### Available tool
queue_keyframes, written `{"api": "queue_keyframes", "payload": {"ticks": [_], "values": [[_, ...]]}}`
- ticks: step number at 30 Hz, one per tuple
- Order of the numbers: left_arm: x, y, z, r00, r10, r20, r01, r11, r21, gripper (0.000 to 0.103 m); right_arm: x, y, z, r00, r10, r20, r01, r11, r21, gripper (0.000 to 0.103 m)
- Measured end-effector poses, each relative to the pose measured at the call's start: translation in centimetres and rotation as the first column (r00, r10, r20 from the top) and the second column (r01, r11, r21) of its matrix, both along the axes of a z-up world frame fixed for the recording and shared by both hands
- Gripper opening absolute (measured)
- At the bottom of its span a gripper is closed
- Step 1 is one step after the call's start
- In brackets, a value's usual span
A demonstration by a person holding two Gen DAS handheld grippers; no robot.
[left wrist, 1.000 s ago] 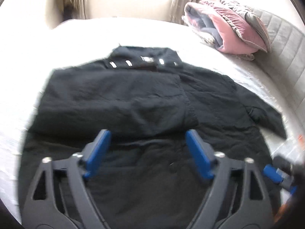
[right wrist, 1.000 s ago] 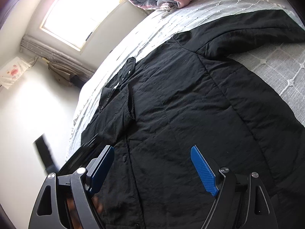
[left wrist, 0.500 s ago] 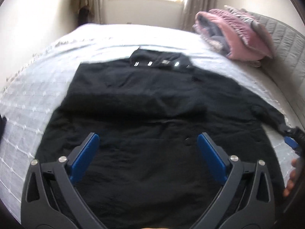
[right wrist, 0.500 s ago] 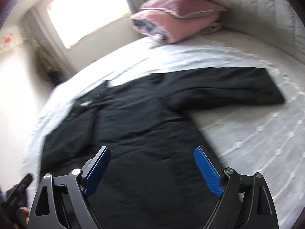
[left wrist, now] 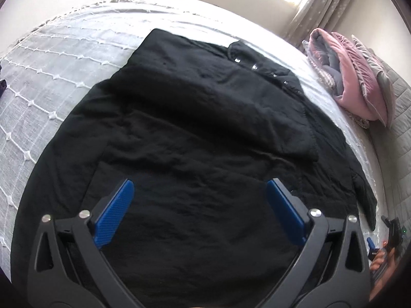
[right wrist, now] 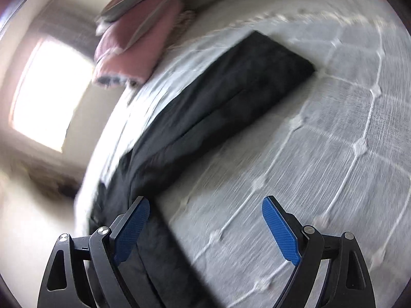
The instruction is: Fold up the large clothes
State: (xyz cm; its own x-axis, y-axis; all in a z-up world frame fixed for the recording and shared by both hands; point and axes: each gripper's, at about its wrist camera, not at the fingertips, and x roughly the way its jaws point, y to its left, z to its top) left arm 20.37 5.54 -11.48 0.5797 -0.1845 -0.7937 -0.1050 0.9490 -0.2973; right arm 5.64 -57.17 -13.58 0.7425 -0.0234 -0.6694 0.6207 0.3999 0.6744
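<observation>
A large black jacket [left wrist: 200, 133] lies flat on the white bedspread [left wrist: 51, 71], collar with silver snaps [left wrist: 254, 66] at the far side. Its left sleeve is folded across the chest. My left gripper [left wrist: 197, 202] is open and empty, hovering above the jacket's lower half. In the blurred right wrist view the jacket's right sleeve [right wrist: 231, 97] stretches out over the bedspread [right wrist: 334, 154]. My right gripper [right wrist: 205, 220] is open and empty above the bed beside the jacket's side edge. The right gripper also shows at the lower right edge of the left wrist view [left wrist: 390, 236].
A pile of pink and grey bedding [left wrist: 352, 77] sits at the head of the bed, also in the right wrist view [right wrist: 138, 41]. A grey padded headboard [left wrist: 400, 107] runs along the right. A window [right wrist: 51, 97] and curtains [left wrist: 313, 5] lie behind.
My left gripper has swung left, so the jacket now sits rotated in its view. My right gripper has swung right, from over the jacket body to beside the outstretched sleeve.
</observation>
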Motion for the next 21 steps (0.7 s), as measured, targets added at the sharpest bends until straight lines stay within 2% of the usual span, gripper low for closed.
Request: {"api": "queue_keyframes", "payload": {"ticks": [5,8,11,13,17,19,20,21], "values": [[0.3,0.2,-0.7,0.999,-0.02,-0.038,0.019,1.0,-0.021,0.102,0.6,-6.1,-2.0,0.996,-0.091,0.019,0.089,0.991,0.102,0.091],[0.4,0.3,-1.2,0.998,-0.016,-0.058,0.015,1.0,-0.028,0.102,1.9,-8.0,-3.4,0.988,-0.123,0.095,0.102,0.973,0.206,0.091],[0.5,0.6,-1.5,0.998,-0.01,-0.066,0.008,1.0,-0.026,0.102,3.7,-8.9,-3.3,0.984,-0.151,0.099,0.13,0.973,0.189,0.091],[0.5,0.7,-1.6,0.998,-0.008,-0.065,0.006,1.0,-0.026,0.102,5.4,-9.4,-3.2,0.983,-0.167,0.072,0.152,0.973,0.175,0.092],[0.7,0.8,-1.6,0.998,-0.01,-0.062,0.009,1.0,-0.022,0.102,7.9,-10.3,-2.7,0.981,-0.191,0.043,0.187,0.978,0.095,0.089],[0.8,0.7,-1.7,0.998,-0.018,-0.066,0.018,1.0,-0.014,0.102,8.7,-10.7,-3.0,0.979,-0.2,0.037,0.197,0.977,0.076,0.081],[0.8,0.6,-1.8,0.997,-0.021,-0.068,0.02,1.0,-0.007,0.102,9.0,-10.8,-3.1,0.978,-0.206,0.039,0.203,0.977,0.07,0.069],[0.9,0.5,-1.9,0.997,-0.024,-0.07,0.024,1.0,-0.001,0.102,9.6,-11.0,-3.2,0.976,-0.214,0.046,0.21,0.975,0.075,0.046]]}}
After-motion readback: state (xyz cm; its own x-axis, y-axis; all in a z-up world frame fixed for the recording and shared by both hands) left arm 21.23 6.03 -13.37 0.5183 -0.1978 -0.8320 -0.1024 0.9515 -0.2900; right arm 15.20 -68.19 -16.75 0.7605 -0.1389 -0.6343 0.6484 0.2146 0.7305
